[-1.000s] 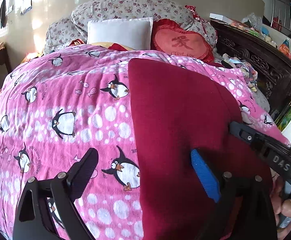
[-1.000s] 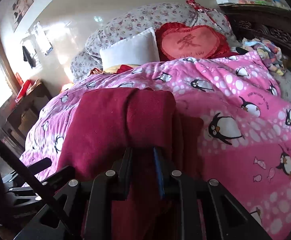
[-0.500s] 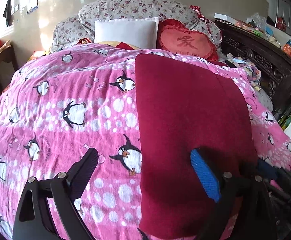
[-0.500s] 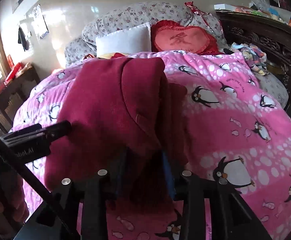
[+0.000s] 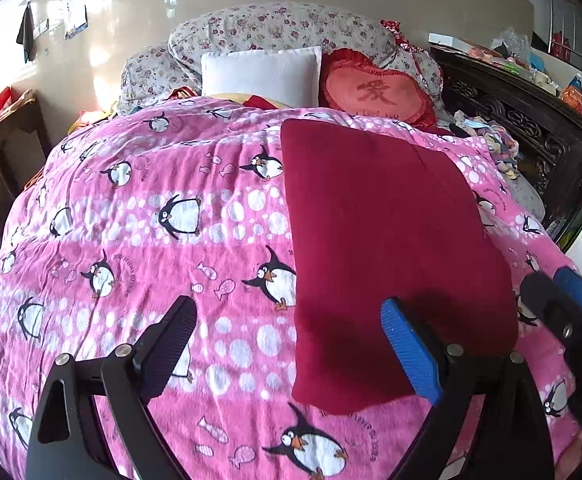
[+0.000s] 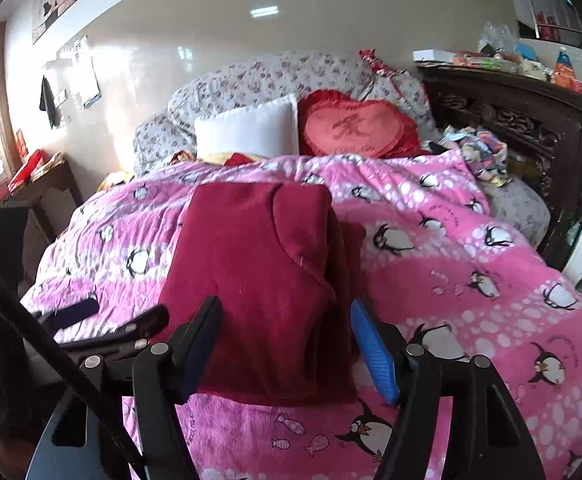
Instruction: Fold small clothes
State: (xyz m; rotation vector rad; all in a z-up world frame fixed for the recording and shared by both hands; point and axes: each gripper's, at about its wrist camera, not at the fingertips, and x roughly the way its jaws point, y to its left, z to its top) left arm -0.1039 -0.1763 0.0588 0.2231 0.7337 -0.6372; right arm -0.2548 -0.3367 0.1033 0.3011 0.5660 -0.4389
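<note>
A dark red garment (image 5: 387,240) lies folded into a long flat rectangle on the pink penguin blanket (image 5: 151,216). It also shows in the right wrist view (image 6: 263,288), with a folded layer on top along its right side. My left gripper (image 5: 291,344) is open and empty above the garment's near left edge. My right gripper (image 6: 287,344) is open and empty over the garment's near end. The right gripper's fingertips (image 5: 571,292) show at the right edge of the left wrist view.
Pillows lie at the bed's head: a white one (image 5: 259,76), a red heart cushion (image 5: 375,92) and floral ones (image 5: 283,28). A dark carved wooden cabinet (image 5: 531,128) with clutter stands right. Loose clothes (image 6: 479,152) lie by it. A wooden side table (image 6: 39,184) stands left.
My right gripper has opened and let go of the red garment, which now lies flat. Both grippers have drawn back toward the bed's near edge.
</note>
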